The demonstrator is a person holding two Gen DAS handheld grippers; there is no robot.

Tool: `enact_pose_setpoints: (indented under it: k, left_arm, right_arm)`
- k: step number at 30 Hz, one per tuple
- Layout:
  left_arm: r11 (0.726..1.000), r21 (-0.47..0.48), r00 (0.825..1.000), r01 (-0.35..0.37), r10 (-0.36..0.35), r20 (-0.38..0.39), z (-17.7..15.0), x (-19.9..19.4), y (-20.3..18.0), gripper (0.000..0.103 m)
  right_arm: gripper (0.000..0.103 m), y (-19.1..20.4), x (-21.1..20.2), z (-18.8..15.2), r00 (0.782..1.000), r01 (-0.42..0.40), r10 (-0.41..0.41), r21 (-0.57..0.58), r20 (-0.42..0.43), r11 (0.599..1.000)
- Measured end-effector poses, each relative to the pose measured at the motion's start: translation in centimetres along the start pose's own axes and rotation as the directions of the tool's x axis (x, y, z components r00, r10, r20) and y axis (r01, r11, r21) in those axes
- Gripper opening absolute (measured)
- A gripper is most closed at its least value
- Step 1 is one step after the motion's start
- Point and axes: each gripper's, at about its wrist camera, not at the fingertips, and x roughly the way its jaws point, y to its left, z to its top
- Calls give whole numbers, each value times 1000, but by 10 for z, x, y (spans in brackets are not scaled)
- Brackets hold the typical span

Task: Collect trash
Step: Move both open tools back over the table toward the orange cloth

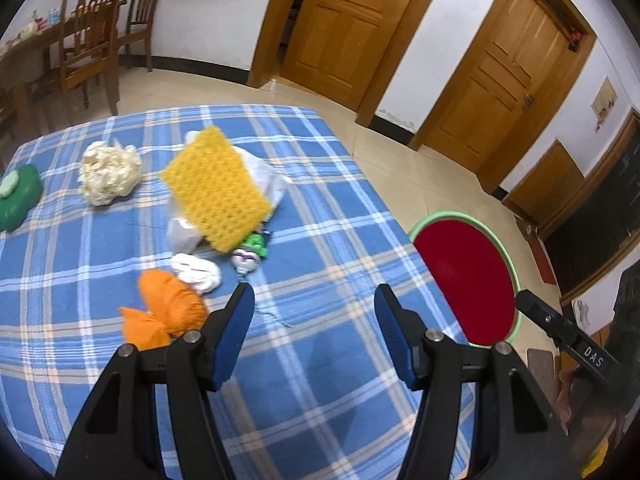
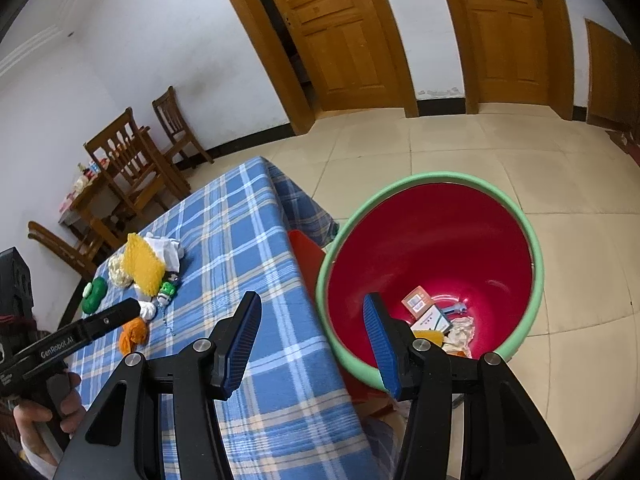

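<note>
Trash lies on the blue plaid table (image 1: 320,360): an orange net (image 1: 168,312), a white tissue wad (image 1: 198,272), a small green and white wrapper (image 1: 250,254), a yellow mesh pad (image 1: 218,188) leaning on a white plastic bag (image 1: 264,172), and a cream paper wad (image 1: 110,172). My left gripper (image 1: 314,296) hovers open just right of the orange net, nothing between its fingers. My right gripper (image 2: 311,304) is open and empty above the table's edge, beside the red bin (image 2: 440,178). The bin holds small boxes (image 2: 424,312) and crumpled paper.
A green wipes pack (image 1: 16,196) sits at the table's far left. The green-rimmed bin (image 1: 496,244) stands on the tiled floor off the table's right side. Wooden chairs (image 1: 92,32) and another table are behind, with wooden doors (image 1: 340,28) beyond. A hand (image 2: 40,412) holds the left gripper's handle.
</note>
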Motion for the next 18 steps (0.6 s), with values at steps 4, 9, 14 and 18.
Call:
enact_pose_setpoints:
  k: [4, 9, 14, 18]
  left_arm:
    - [999, -11, 998, -54, 54, 19, 0, -2, 12, 62]
    - [993, -18, 993, -119, 120, 24, -1, 4, 27, 62]
    - [990, -36, 990, -138, 138, 9, -2, 11, 40, 62]
    - [989, -49, 990, -141, 141, -4, -3, 18, 49, 62]
  right_arm:
    - [55, 9, 5, 0, 1000, -2, 2, -16, -10, 1000]
    - [55, 19, 10, 0, 1000, -6, 6, -31, -25, 1000]
    - [55, 27, 14, 1, 999, -10, 8, -44, -36, 999]
    - [55, 32, 18, 2, 999, -10, 7, -52, -43, 999]
